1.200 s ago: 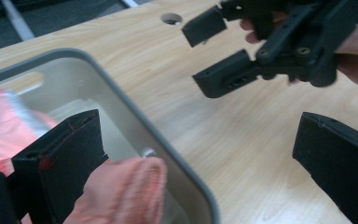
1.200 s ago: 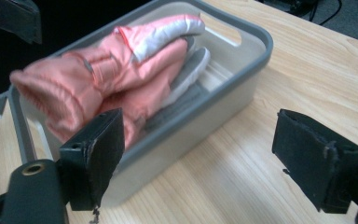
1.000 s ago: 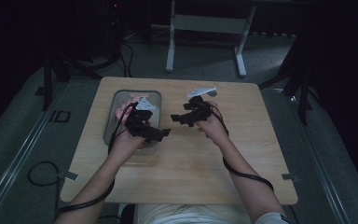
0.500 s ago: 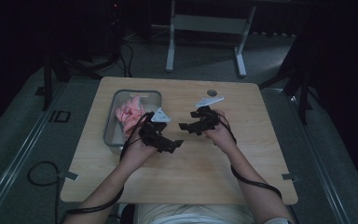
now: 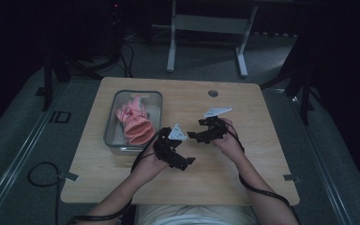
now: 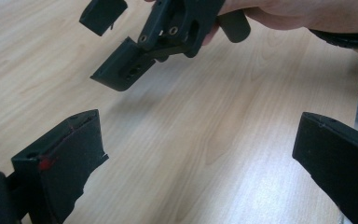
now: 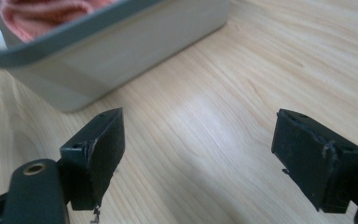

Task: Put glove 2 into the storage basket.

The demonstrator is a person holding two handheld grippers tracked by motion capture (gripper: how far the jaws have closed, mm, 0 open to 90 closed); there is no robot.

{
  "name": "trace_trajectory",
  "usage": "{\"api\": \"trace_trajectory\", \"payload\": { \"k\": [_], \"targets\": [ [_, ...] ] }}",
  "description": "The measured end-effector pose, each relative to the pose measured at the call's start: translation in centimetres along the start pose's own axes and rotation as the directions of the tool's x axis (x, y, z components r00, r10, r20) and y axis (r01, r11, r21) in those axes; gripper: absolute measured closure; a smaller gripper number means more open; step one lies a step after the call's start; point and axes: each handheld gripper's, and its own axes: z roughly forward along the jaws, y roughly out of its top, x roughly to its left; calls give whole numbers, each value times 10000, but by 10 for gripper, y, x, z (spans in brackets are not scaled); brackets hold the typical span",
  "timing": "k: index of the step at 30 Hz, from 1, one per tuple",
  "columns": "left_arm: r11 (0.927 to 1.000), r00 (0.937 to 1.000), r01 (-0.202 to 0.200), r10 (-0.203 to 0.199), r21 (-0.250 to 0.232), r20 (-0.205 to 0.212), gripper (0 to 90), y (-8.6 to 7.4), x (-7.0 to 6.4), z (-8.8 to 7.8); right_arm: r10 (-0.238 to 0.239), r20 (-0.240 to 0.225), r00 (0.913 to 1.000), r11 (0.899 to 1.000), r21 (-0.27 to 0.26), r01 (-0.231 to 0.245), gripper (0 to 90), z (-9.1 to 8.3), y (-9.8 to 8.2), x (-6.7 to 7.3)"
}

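Observation:
A pink glove [image 5: 133, 123] lies inside a grey bin [image 5: 109, 127] on the left part of the wooden table [image 5: 258, 161]. My left gripper [image 5: 182, 159] hovers just right of the bin's near corner, open and empty. My right gripper [image 5: 197, 135] is a little farther right and back, also open with nothing in it. In the left gripper view my own jaws [image 6: 196, 163] stand wide over bare wood, and the right gripper [image 6: 135, 60] hangs ahead in a hand. In the right gripper view the open jaws [image 7: 205, 156] face the bin [image 7: 121, 60], the glove [image 7: 42, 14] showing over its rim.
A round hole [image 5: 213, 93] sits near the table's far edge. Cables trail from both grippers off the near edge. A metal stand frame [image 5: 206, 28] is on the floor beyond the table.
Both grippers have drawn back from over the bin towards the table's middle and the near side. The pink glove, hidden under the hands a second ago, now lies uncovered in the bin.

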Motion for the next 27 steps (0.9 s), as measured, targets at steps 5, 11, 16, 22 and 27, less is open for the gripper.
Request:
{"api": "trace_trajectory", "payload": {
  "k": [5,11,16,22,27],
  "targets": [
    [10000,9995,-54,53,58,296,14,-6,-4,9,-37,149,9999,9998,172,35,171,0,-11,-3],
    [9995,9995,-213,208,214,251,14,-15,-8,19,-131,387,9992,9996,254,122,170,-1,-25,-9],
    [9990,9993,-146,131,420,345,15,-26,-9,30,-64,651,9979,9994,353,41,171,-3,-36,-13],
    [9978,9986,-310,284,583,446,14,-37,-14,40,163,839,9963,9994,282,-187,168,-8,-50,-21],
    [9980,9983,-353,328,527,490,14,-44,-15,44,274,1062,9940,9991,293,-307,168,-12,-61,-26]
  ]
}}
